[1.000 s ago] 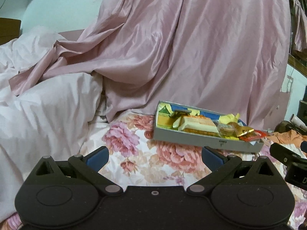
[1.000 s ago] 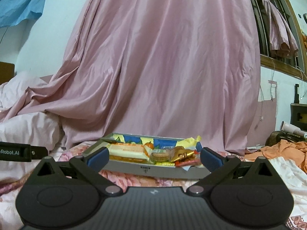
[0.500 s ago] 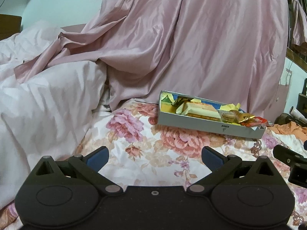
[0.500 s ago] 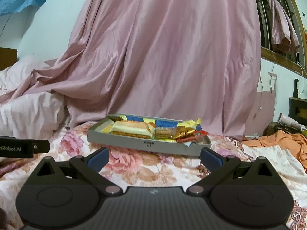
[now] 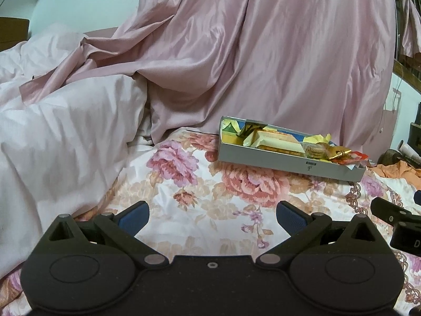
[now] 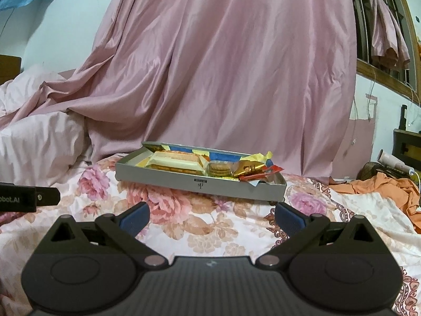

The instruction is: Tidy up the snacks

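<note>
Window bars point(image 6: 368, 21) in right view only

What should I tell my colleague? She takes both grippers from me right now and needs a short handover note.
Left gripper: open, empty, above the floral bedsheet, short of the tray.
Right gripper: open, empty, just in front of the tray's near wall.
Grey tray: on the bedsheet, in front of the pink curtain. In it: a long cream wafer pack, a clear pack of round biscuits, a gold wrapper and a red wrapper that pokes over the rim.
Done: all visible snacks are in the tray; none lie loose on the sheet.
Left: perhaps tuck the red wrapper in.
</note>
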The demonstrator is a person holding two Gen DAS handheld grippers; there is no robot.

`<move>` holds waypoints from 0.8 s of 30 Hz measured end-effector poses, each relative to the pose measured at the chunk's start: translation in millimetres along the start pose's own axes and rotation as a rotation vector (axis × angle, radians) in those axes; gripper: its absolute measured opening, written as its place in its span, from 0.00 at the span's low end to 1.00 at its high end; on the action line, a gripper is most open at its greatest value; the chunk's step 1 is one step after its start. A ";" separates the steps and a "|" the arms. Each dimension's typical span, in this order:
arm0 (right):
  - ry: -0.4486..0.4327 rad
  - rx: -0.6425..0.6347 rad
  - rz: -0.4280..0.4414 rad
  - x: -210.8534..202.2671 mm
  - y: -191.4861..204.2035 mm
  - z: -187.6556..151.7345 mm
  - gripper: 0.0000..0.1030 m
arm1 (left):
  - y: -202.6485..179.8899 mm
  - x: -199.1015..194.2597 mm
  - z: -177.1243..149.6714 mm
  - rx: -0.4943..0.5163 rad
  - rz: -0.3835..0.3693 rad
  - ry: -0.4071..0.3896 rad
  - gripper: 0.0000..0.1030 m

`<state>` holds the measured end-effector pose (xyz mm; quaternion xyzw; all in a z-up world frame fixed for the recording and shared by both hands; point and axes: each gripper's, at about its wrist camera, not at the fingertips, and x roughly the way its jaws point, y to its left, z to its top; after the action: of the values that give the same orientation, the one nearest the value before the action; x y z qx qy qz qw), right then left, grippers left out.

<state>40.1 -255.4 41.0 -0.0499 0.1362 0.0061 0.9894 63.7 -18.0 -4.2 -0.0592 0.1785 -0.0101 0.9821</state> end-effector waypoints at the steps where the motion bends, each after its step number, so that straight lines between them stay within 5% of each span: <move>1: 0.002 0.001 0.000 0.4 0.1 -0.3 1.00 | 0.1 -0.1 -0.1 0.000 0.000 0.001 0.99; 24: 0.011 0.010 0.003 2.2 1.3 -0.5 1.00 | -0.4 -1.1 -1.1 0.000 0.001 -0.001 0.99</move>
<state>42.1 -254.2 39.7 -0.0448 0.1418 0.0065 0.9889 62.2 -18.4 -4.8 -0.0591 0.1781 -0.0095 0.9822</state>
